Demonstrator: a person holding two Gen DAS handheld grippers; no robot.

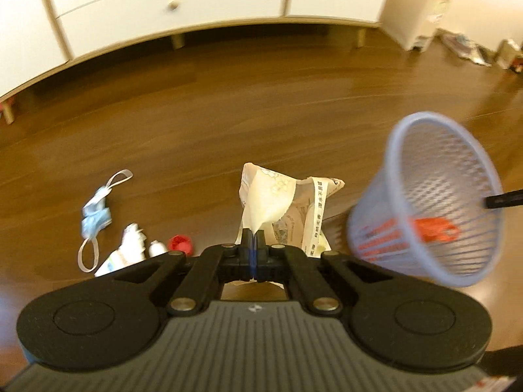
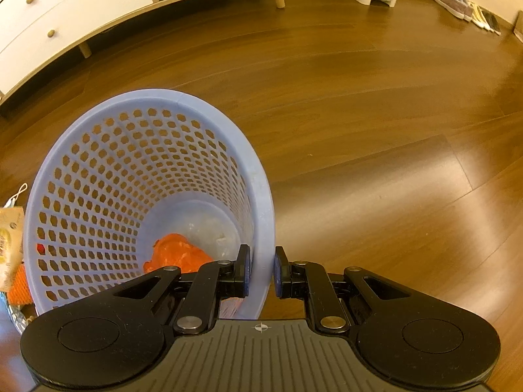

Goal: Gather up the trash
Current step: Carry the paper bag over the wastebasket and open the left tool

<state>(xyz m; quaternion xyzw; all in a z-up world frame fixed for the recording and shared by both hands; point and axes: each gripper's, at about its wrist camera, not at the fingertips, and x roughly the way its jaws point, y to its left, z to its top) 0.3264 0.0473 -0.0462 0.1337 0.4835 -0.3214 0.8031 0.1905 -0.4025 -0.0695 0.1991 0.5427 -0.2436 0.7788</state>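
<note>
The left gripper (image 1: pixel 252 238) is pinched tight on a crumpled cream paper wrapper with printed writing (image 1: pixel 281 202), held up above the brown wooden floor (image 1: pixel 228 98). The right gripper (image 2: pixel 261 272) is clamped on the rim of the tilted blue plastic basket with little holes (image 2: pixel 98 176), one finger inside and one outside. An orange bag (image 2: pixel 176 254) already lies at the bottom. From the left wrist camera the basket mouth sits at about 3 o'clock, so I think the wrapper should go right, over the rim, then be let go (not before, or it may catch the edge). More trash waits at 9 o'clock: a blue face mask (image 1: pixel 96 219). The floor between looks open.
</note>
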